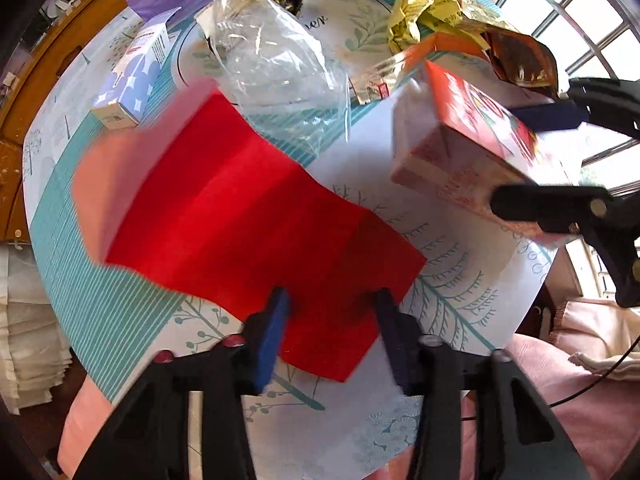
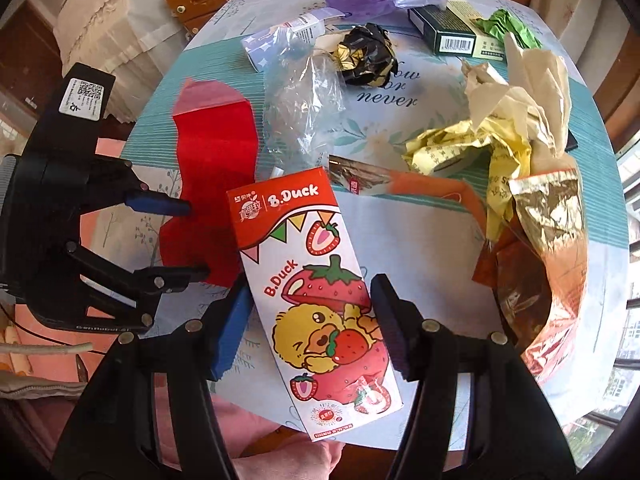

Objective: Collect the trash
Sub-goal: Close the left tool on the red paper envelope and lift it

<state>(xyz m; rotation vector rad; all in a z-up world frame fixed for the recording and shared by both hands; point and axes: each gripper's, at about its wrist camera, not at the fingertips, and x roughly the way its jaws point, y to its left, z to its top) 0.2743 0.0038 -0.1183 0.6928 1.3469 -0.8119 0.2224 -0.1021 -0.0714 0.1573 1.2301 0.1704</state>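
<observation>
A: Where does everything sit around the strawberry milk carton (image 2: 316, 292)?

B: The carton is between the right gripper (image 2: 310, 330)'s jaws, which stand wide; I cannot tell whether both pads press it. Just left of the carton, the left gripper (image 1: 330, 334) straddles the near end of the red paper sheet (image 1: 256, 220), jaws narrow, though whether they pinch it I cannot tell.

A: What might go wrong?

B: The thin sheet could slip out or tear if only its edge is caught. The carton could twist loose from an off-centre grip.

A: Any bin?

B: None in view. Beyond the carton lies a clear plastic bag (image 2: 304, 100), seemingly empty, on the tabletop (image 2: 400, 216).
</observation>
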